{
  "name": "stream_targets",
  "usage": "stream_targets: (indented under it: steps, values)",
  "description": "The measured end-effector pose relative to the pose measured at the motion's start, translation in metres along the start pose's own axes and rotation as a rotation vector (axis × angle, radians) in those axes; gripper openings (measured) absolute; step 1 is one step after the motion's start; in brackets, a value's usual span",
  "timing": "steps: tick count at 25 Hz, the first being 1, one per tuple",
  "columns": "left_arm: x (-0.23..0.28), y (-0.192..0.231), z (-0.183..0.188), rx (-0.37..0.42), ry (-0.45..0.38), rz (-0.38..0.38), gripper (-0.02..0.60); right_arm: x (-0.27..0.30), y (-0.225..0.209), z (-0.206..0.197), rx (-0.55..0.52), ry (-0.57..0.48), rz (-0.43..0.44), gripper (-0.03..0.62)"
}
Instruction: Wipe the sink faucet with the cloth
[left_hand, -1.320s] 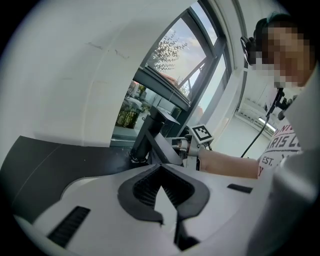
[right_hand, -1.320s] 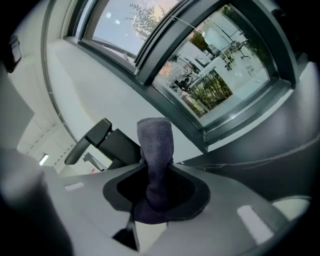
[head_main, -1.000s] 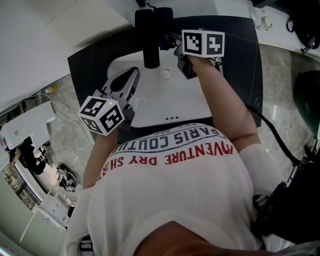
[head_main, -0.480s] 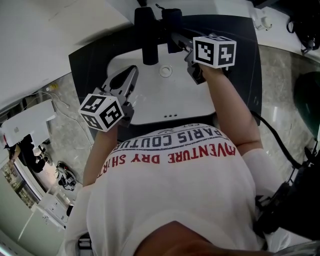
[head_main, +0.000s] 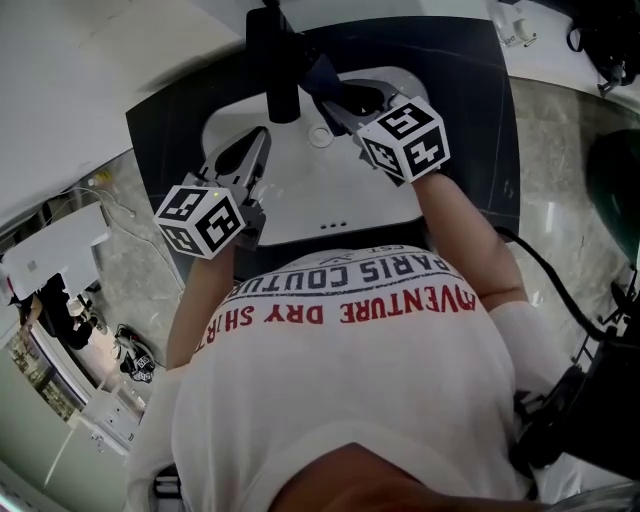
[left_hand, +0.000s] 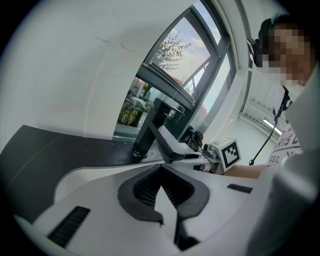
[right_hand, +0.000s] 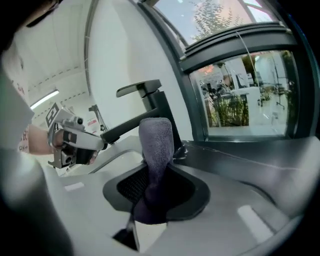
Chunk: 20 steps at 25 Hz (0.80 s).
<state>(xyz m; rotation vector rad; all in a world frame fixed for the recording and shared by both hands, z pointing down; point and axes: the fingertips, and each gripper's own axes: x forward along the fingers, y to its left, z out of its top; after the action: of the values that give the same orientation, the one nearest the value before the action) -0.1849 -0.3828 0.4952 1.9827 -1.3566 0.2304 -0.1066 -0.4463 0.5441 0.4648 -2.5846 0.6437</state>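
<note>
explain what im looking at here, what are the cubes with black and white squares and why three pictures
There is no robot here. A person stands at a sink and holds a hand tool with two jaws, called a gripper, in each hand. The patterned cubes are part of those grippers. The head view comes from a camera on the person's head that looks steeply down. The other two views come from cameras riding on each gripper, looking along its jaws. Below is a white sink set in a dark counter, with a black faucet at the back. The right gripper has its jaws shut on a grey cloth, held close to the faucet. The left gripper has its jaws together with nothing between them.
</note>
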Motion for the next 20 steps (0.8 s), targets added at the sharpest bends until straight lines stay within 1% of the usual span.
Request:
stream_targets:
  steps: [3, 7, 16, 20]
  values:
    - [-0.002, 0.001, -0.003, 0.003, 0.005, 0.004, 0.0, 0.012, 0.009, 0.003, -0.071, 0.002, -0.005, 0.098]
    - [-0.007, 0.008, -0.005, 0.005, 0.01, 0.015, 0.0, 0.026, 0.008, 0.009, -0.115, 0.006, -0.022, 0.098]
    - [-0.005, 0.016, -0.007, -0.001, 0.015, 0.017, 0.0, 0.052, -0.006, 0.029, -0.076, 0.003, -0.062, 0.098]
    - [-0.004, 0.02, -0.006, -0.007, 0.013, 0.02, 0.0, 0.058, -0.011, 0.031, -0.044, 0.01, -0.081, 0.099]
